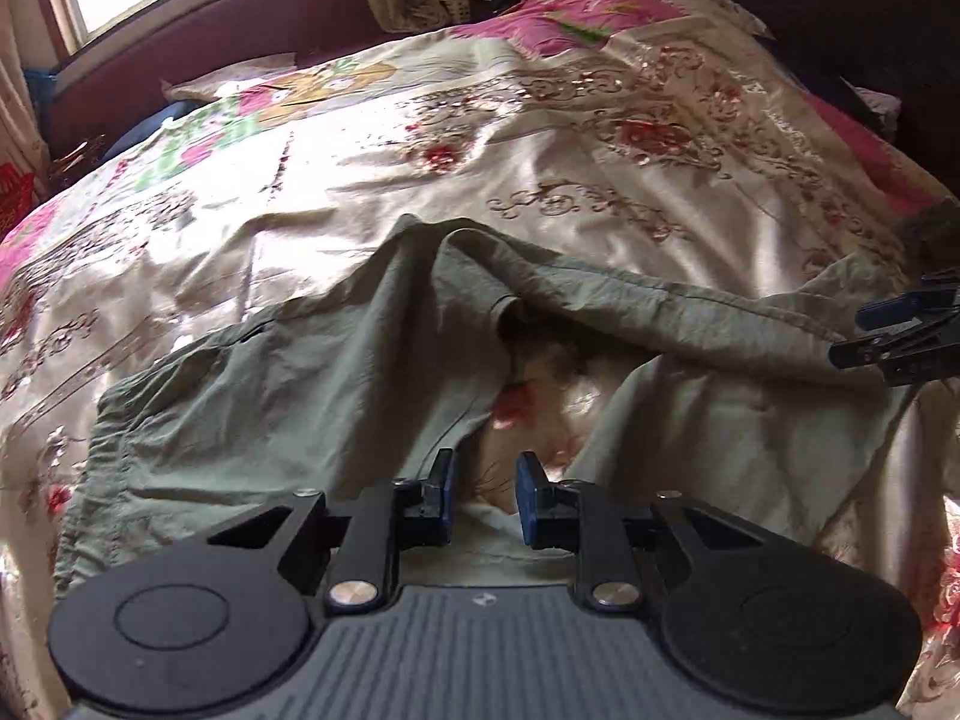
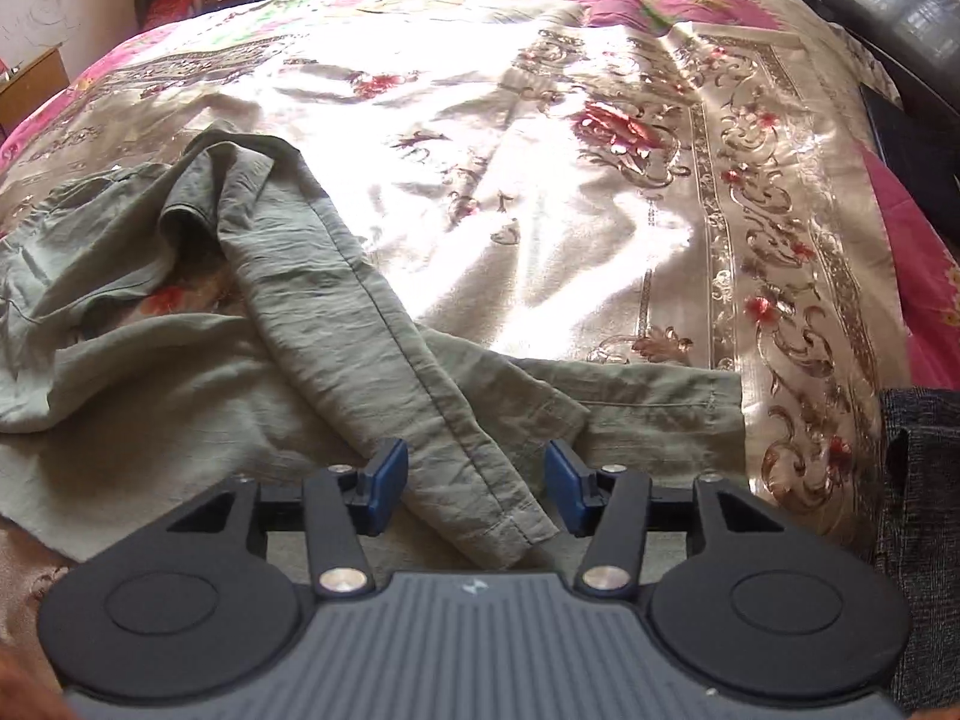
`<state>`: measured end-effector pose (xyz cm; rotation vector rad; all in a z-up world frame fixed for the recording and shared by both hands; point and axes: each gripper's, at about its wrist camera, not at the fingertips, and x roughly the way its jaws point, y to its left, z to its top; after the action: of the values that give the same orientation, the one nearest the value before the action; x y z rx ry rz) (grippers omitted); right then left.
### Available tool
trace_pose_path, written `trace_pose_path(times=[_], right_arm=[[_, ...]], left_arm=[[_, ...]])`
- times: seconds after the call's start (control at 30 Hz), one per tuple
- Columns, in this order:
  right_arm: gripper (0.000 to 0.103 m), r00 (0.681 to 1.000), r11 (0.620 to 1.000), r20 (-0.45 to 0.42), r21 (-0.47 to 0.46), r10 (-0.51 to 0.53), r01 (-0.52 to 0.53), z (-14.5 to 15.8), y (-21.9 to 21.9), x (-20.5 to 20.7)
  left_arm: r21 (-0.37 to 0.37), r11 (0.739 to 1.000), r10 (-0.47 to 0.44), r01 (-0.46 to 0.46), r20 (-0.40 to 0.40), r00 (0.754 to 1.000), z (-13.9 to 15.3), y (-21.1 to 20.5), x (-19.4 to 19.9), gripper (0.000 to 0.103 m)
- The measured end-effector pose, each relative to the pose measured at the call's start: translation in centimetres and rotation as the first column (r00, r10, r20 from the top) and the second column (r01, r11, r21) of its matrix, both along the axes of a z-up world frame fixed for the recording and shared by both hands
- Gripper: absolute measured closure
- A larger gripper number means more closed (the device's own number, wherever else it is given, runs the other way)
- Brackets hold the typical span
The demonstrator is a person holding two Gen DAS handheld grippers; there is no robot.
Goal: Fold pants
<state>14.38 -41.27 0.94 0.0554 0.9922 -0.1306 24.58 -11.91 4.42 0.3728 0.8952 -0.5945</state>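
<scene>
Olive-green pants [image 1: 336, 372] lie crumpled on a cream floral bedspread [image 1: 540, 138], waistband at the left and legs running right. My left gripper [image 1: 485, 495] is open and empty, low over the gap between the two legs. In the right wrist view the pants [image 2: 336, 324] have one leg lying diagonally across the other. My right gripper [image 2: 477, 489] is open, its fingers either side of that upper leg's hem end, not closed on it. The right gripper [image 1: 900, 330] also shows at the right edge of the left wrist view.
The bedspread [image 2: 540, 192] covers a wide bed with pink edging. A maroon headboard [image 1: 198, 36] and window are at the back, with piled clothes beside. A dark garment [image 2: 924, 510] lies at the right edge. A wooden table [image 2: 30, 84] stands at far left.
</scene>
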Motion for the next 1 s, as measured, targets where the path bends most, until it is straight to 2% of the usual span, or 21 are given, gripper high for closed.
trace_pose_path(times=[0.1, 0.13, 0.17, 0.2, 0.23, 0.3, 0.4, 0.47, 0.57, 0.63, 0.7, 0.73, 0.77, 0.83, 0.9, 0.97, 1.0], right_arm=[[0.05, 0.996, 0.998, -0.067, 0.0, 0.066, -0.066, -2.1, -0.5, 0.9], [0.06, 0.993, 0.997, -0.086, 0.01, 0.083, -0.082, -2.6, -0.5, 1.0], [0.077, 0.991, 0.995, -0.092, 0.013, 0.095, -0.094, -2.7, -0.4, 0.9], [0.086, 0.989, 0.994, -0.102, 0.015, 0.111, -0.11, -2.6, -0.3, 0.9], [0.093, 0.986, 0.993, -0.117, 0.041, 0.117, -0.113, -2.2, -0.4, 0.8], [0.095, 0.987, 0.989, -0.124, 0.113, 0.106, -0.092, -0.6, -1.4, 0.9], [0.096, 0.992, 0.991, -0.104, 0.119, 0.077, -0.065, 2.6, -3.5, 1.8], [0.096, 0.996, 0.988, -0.08, 0.155, 0.027, -0.014, 4.7, -5.9, 2.8], [0.096, 0.994, 0.969, -0.037, 0.22, -0.106, 0.111, 7.6, -10.9, 5.4], [0.096, 0.981, 0.965, 0.016, 0.18, -0.196, 0.19, 8.4, -13.7, 7.1], [0.094, 0.961, 0.962, 0.07, 0.087, -0.266, 0.26, 8.1, -15.9, 8.8], [0.084, 0.948, 0.951, 0.083, 0.04, -0.309, 0.306, 7.4, -16.8, 9.6], [0.07, 0.924, 0.927, 0.085, 0.013, -0.374, 0.374, 6.4, -17.9, 10.3], [0.07, 0.894, 0.895, 0.06, -0.032, -0.443, 0.446, 4.4, -19.2, 11.2], [0.072, 0.902, 0.906, 0.081, 0.005, -0.423, 0.424, 3.7, -18.4, 10.2], [0.064, 0.918, 0.921, 0.076, 0.026, -0.389, 0.389, 3.2, -16.8, 8.7], [0.063, 0.923, 0.925, 0.062, 0.02, -0.379, 0.378, 3.0, -16.0, 8.1]], left_arm=[[-0.007, 0.993, -0.118, 0.118, -0.013, 0.993, -1.5, -3.6, 0.3, 0.065], [-0.005, 0.99, -0.139, 0.139, -0.012, 0.99, -1.7, -4.3, 0.3, 0.065], [-0.006, 0.988, -0.151, 0.151, -0.014, 0.988, -2.0, -4.8, 0.4, 0.065], [-0.009, 0.987, -0.161, 0.161, -0.02, 0.987, -2.1, -5.5, 0.5, 0.066], [-0.013, 0.986, -0.165, 0.165, -0.023, 0.986, -2.2, -5.8, 0.7, 0.066], [-0.024, 0.984, -0.175, 0.174, -0.017, 0.984, -2.2, -6.7, 0.9, 0.066], [-0.059, 0.978, -0.2, 0.2, 0.011, 0.98, -1.8, -8.0, 1.6, 0.066], [-0.077, 0.971, -0.224, 0.227, 0.038, 0.974, -1.5, -9.2, 2.3, 0.065], [-0.107, 0.958, -0.256, 0.266, 0.097, 0.962, -1.2, -11.8, 3.5, 0.064], [-0.122, 0.953, -0.261, 0.278, 0.137, 0.956, -1.3, -13.9, 4.4, 0.061], [-0.126, 0.949, -0.269, 0.288, 0.149, 0.952, -1.8, -15.9, 5.1, 0.055], [-0.123, 0.949, -0.271, 0.29, 0.152, 0.95, -2.2, -16.6, 5.2, 0.055], [-0.12, 0.949, -0.273, 0.292, 0.152, 0.95, -2.4, -17.1, 5.3, 0.054], [-0.107, 0.949, -0.279, 0.296, 0.148, 0.949, -2.9, -17.6, 5.1, 0.054], [-0.087, 0.948, -0.291, 0.306, 0.152, 0.944, -3.3, -17.1, 4.4, 0.051], [-0.043, 0.949, -0.303, 0.313, 0.148, 0.941, -4.1, -16.5, 3.8, 0.049], [-0.026, 0.949, -0.308, 0.315, 0.144, 0.94, -4.5, -16.2, 3.6, 0.049]])
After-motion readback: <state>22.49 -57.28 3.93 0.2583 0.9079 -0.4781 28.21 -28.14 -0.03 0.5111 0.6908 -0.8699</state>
